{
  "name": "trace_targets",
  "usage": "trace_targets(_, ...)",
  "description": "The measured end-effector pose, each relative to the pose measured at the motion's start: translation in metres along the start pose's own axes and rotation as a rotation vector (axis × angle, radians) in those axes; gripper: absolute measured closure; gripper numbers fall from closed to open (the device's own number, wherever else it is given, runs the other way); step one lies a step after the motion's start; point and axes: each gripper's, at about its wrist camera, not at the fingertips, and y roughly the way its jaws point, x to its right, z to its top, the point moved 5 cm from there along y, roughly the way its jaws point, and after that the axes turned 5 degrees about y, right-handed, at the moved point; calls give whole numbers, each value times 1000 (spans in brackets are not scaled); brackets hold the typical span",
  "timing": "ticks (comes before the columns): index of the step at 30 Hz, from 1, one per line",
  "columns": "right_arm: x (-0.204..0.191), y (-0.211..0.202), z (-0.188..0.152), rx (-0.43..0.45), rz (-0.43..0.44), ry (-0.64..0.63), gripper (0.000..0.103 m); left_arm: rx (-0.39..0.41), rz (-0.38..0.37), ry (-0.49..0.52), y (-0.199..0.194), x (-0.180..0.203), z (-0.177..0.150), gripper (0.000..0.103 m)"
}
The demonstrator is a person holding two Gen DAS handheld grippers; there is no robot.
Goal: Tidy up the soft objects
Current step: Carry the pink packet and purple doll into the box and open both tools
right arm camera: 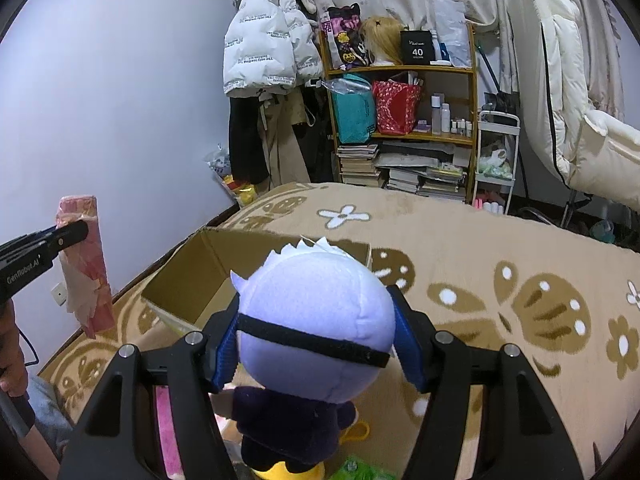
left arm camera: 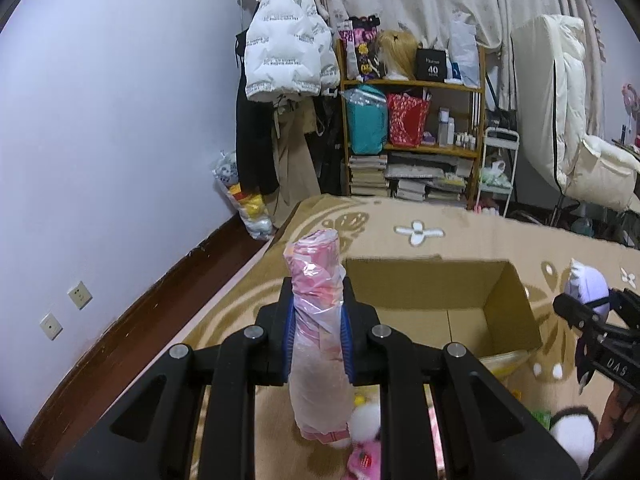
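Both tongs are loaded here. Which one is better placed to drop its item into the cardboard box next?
Probably left. The left tongs hold the pink plastic-wrapped roll right at the near-left edge of the open cardboard box. The right tongs hold the plush doll slightly back from it.

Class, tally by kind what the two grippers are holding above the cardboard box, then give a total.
Plush doll: 1, in the right gripper
Bagged pink roll: 1, in the left gripper
Total: 2

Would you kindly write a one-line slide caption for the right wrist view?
Right gripper clamps a white-haired plush doll above the open cardboard box; left gripper holds a pink wrapped bundle.
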Motion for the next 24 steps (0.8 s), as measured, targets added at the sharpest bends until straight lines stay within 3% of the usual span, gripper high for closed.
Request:
trace_targets(6,0,24,16,8,3,-20,35,36,-6,6,23,5,21,85)
trace_targets(12,-5,46,29,15,24,-36,34,99,-12,-68,38,2,34,85)
trace_targets(18,-10,67,22,-8,47,-63,34,58,-58,-102,71,2,25,85)
trace_targets(24,-9,84,14,-29,53,-68,34,-17,-80,-40,102,21,5,84)
